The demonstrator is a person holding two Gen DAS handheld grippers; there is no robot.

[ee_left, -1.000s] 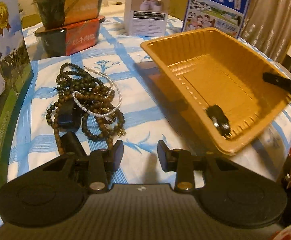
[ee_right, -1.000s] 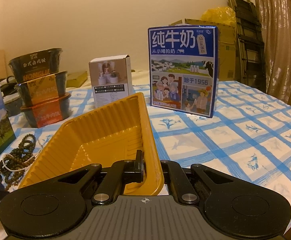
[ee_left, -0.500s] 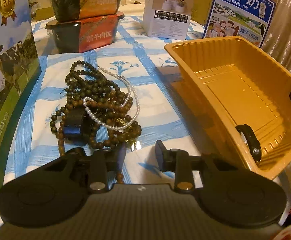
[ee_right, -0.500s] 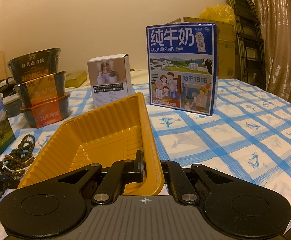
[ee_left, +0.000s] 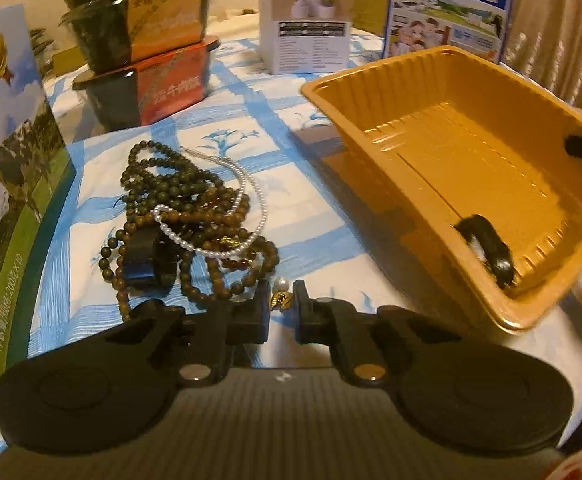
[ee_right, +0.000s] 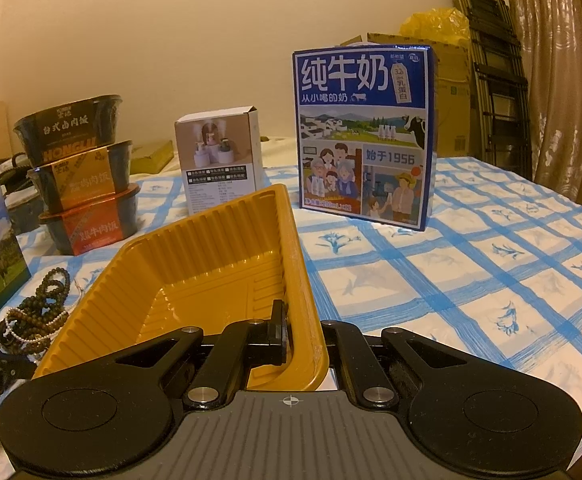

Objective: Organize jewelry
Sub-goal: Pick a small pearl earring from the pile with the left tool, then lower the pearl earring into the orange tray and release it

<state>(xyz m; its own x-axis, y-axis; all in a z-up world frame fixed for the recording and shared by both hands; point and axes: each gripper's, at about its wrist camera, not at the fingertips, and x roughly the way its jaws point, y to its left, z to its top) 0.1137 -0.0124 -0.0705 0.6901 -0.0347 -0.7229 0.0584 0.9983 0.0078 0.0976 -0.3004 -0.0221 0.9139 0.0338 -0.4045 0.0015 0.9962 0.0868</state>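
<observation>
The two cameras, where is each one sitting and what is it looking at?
Left wrist: sits on the left claw, looking down at the bead pile on the tablecloth; its closing fingers flank a small gold charm.
Right wrist: sits on the right claw, looking across the table at the milk box; it is shut on the tray wall.
Both show the orange tray, the beads and the stacked bowls.

Both handheld tools look alike: the left gripper (ee_left: 282, 312) and the right gripper (ee_right: 305, 336) are matte black plastic, each with two round flat discs at the sides, angular linkage arms pinned with silver and brass-coloured screws, a ribbed grey centre plate, and a small white crosshair mark.
</observation>
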